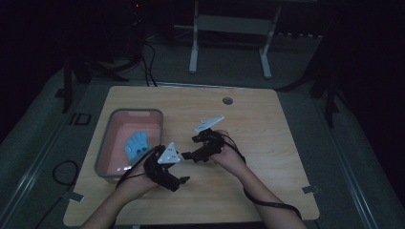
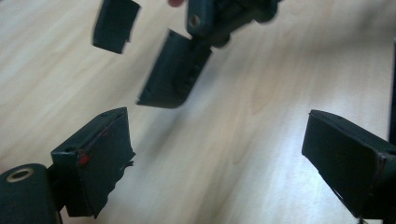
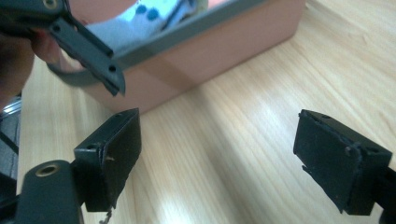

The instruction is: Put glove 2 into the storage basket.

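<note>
A pink bin (image 1: pixel 157 125) with a grey rim stands on the tabletop (image 1: pixel 267 143), and a blue-and-white cloth item (image 1: pixel 137 145) already lies inside it; judging by that, the placing seems done; the left gripper (image 1: pixel 180 181) sits just right of the bin's near corner, jaws apart and empty; the right gripper (image 1: pixel 188 155) hangs a little farther right of the bin, jaws apart too, nothing between them; what is left appears to be drawing both clear.
</note>
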### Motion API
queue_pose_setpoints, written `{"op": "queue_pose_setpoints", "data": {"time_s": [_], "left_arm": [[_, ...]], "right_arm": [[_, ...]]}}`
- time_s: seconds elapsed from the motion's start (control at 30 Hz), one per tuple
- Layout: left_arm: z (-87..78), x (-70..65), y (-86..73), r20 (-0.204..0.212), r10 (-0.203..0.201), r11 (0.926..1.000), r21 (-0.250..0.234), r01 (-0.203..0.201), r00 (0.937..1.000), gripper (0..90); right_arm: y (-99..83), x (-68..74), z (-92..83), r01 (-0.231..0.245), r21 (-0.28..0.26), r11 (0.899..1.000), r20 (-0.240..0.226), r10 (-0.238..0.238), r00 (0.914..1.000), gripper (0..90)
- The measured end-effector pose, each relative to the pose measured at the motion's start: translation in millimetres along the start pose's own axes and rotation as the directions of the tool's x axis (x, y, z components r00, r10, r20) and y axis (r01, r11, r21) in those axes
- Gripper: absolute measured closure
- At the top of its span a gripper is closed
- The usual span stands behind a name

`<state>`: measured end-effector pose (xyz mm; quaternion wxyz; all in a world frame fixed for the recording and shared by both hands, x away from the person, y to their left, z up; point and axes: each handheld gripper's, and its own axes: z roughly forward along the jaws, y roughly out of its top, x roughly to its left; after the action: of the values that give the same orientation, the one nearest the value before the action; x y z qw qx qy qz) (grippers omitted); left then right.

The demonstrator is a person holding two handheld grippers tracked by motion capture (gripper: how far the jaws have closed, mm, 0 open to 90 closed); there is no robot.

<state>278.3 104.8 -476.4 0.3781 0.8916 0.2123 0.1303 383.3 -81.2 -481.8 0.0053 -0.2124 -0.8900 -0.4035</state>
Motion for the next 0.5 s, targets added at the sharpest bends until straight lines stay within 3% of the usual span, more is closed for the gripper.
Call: {"op": "queue_pose_setpoints", "data": {"time_s": [0.07, 0.17, 0.3, 0.5], "left_arm": [[7.1, -4.2, -0.6, 0.010, 0.019, 0.9997, 0.018, -0.019, 0.9998, 8.8], [14.3, -6.1, -1.4, 0.034, 0.003, 1.0000, 0.008, -0.003, 0.9994, 8.8], [24.9, -9.7, -0.9, 0.058, 0.006, 1.0000, 0.002, -0.006, 0.9983, 8.8], [34.2, -16.8, 2.4, 0.070, 0.015, 0.9998, -0.010, -0.014, 0.9974, 8.8]], "right_arm": [[-7.5, -2.3, -3.8, -0.002, -0.004, 1.000, 0.009, 0.002, 1.0000, 15.2], [-19.2, -5.0, -9.0, -0.004, -0.013, 1.000, 0.011, 0.004, 0.9999, 15.1], [-34.3, -6.4, -13.8, 0.001, -0.005, 1.000, 0.023, 0.000, 0.9997, 15.1], [-53.6, -11.3, -21.8, -0.029, -0.026, 0.999, 0.031, 0.030, 0.9991, 15.1]]}}
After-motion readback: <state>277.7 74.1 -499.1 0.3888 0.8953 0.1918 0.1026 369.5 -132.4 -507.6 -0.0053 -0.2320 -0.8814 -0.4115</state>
